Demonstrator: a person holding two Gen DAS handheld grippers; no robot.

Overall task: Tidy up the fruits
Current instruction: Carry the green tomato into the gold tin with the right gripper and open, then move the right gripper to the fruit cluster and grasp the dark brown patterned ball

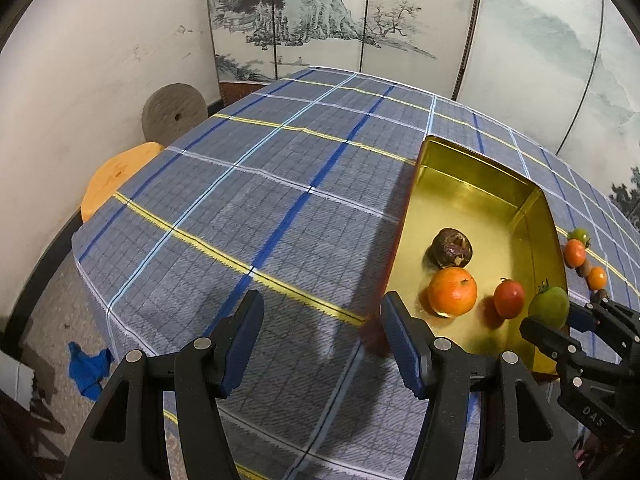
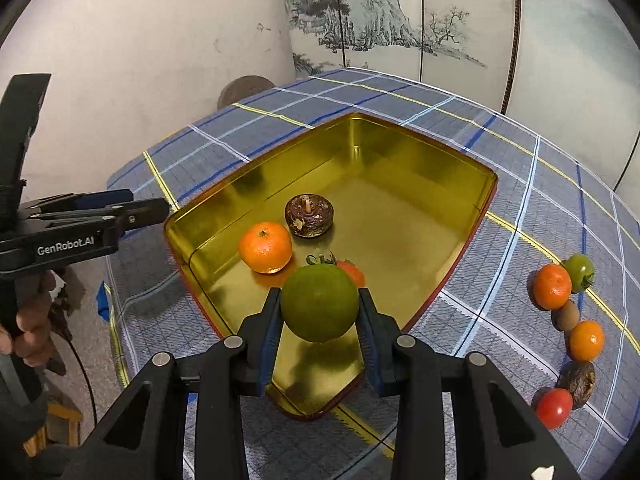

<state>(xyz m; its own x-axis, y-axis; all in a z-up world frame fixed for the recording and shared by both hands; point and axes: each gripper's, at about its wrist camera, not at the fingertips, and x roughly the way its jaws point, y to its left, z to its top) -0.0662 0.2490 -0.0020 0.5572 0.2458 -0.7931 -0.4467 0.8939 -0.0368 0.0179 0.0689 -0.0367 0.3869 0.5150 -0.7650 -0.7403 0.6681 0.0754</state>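
Observation:
A gold tin tray [image 2: 460,184] sits on the plaid tablecloth; it also shows in the left wrist view [image 1: 480,168]. In it lie an orange mandarin [image 2: 266,247], a dark brown fruit [image 2: 309,216] and a red tomato [image 2: 354,272]. My right gripper [image 2: 320,312] is shut on a green tomato [image 2: 319,303] and holds it above the tray's near end; the tomato also shows in the left wrist view [image 1: 549,306]. My left gripper [image 1: 320,340] is open and empty over the cloth, just left of the tray.
Several loose fruits lie in a curved row on the cloth right of the tray: a green tomato [image 2: 580,272], mandarins [image 2: 553,286], brown fruits [image 2: 565,315] and a red tomato [image 2: 554,408]. An orange stool [image 1: 116,176] and a round stone [image 1: 174,114] stand beyond the table's left edge.

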